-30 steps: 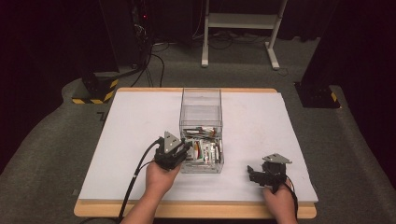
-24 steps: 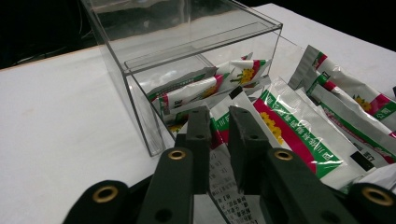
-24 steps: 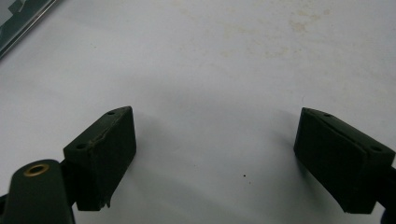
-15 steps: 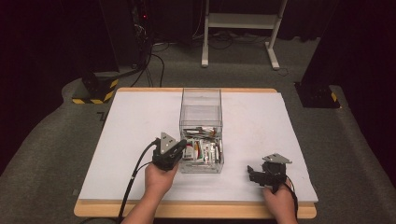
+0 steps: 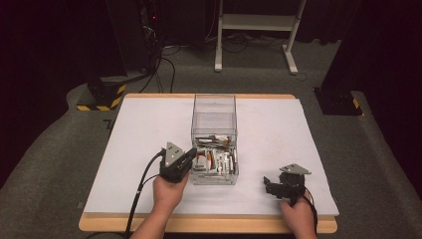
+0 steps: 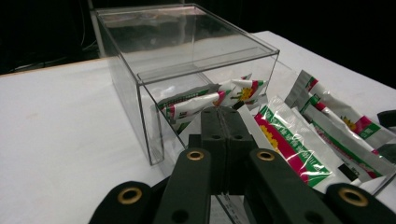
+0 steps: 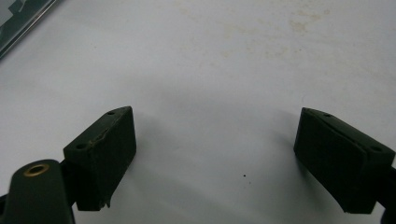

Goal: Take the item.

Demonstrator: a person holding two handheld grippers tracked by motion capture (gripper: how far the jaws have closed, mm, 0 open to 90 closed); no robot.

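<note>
Since the earlier frame the left tongs (image 5: 191, 153) have been closed, clenched at the clear box (image 5: 214, 134) with nothing visibly gripped, frame centre; right tongs (image 5: 267, 184) released over the surface (image 5: 139, 129), lower right.

Packets (image 5: 214, 160) lie in the box (image 5: 214, 107), which stands mid-table (image 5: 139, 129).

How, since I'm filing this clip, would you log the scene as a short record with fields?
surface: white table
container: clear box, mid-table
contents: red, green and white packets in the near end of the box
left claw: shut, at the near left corner of the box, tips over the packets; whether it pinches anything is unclear
right claw: open, nothing between the jaws, over bare table to the right of the box
hands: one on each claw, coming in from the near edge
</note>
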